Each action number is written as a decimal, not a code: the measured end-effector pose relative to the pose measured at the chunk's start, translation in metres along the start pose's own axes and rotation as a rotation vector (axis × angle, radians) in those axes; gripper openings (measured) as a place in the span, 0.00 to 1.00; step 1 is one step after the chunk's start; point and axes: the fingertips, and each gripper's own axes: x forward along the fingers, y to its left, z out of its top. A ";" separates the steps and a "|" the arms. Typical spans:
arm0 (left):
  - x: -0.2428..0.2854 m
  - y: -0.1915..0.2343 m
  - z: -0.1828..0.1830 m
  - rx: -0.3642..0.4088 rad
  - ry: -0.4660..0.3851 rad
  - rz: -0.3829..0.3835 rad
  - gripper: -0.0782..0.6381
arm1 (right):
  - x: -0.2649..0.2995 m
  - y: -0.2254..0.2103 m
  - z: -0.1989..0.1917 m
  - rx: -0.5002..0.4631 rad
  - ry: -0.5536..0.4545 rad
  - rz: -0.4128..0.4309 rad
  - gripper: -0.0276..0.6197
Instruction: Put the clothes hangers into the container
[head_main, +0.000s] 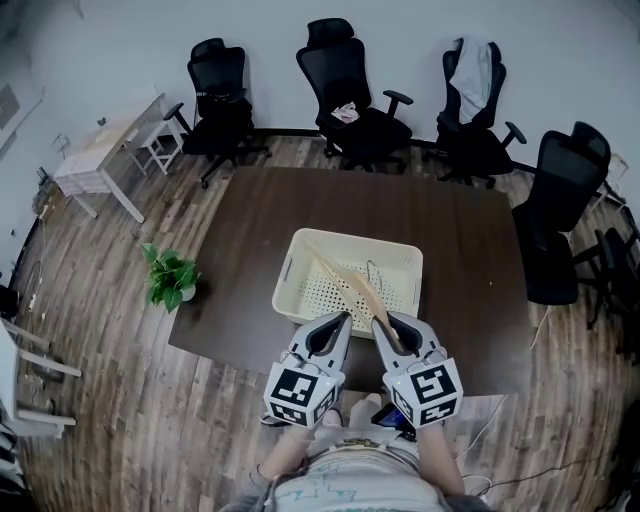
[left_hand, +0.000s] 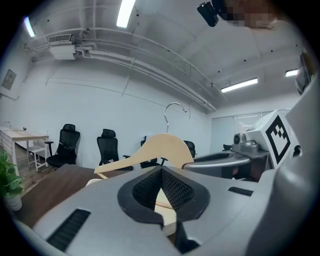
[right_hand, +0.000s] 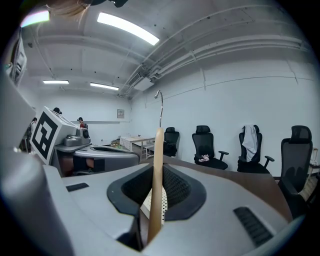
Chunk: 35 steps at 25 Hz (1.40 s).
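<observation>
**Hanger poised above the container**
Right gripper (head_main: 392, 324) jaws clamp one arm of the wooden hanger (head_main: 361, 289), which reaches over the cream perforated container (head_main: 352, 238) on the dark worktop (head_main: 250, 230). Left gripper (head_main: 336, 321) jaws are together and empty. The shirt print is unreadable.

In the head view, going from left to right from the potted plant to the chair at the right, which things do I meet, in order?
Potted plant → left hand-held gripper → right hand-held gripper, shut on the wooden hanger → black office chair.
</observation>
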 end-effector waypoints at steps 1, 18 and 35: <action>0.005 -0.001 0.002 -0.001 -0.001 0.003 0.12 | 0.002 -0.005 0.001 -0.001 0.004 0.006 0.14; 0.037 -0.001 -0.001 -0.033 -0.006 0.111 0.12 | 0.016 -0.044 -0.006 -0.029 0.033 0.094 0.14; 0.075 0.019 0.008 -0.012 0.018 -0.074 0.12 | 0.040 -0.049 -0.007 0.012 0.068 -0.018 0.14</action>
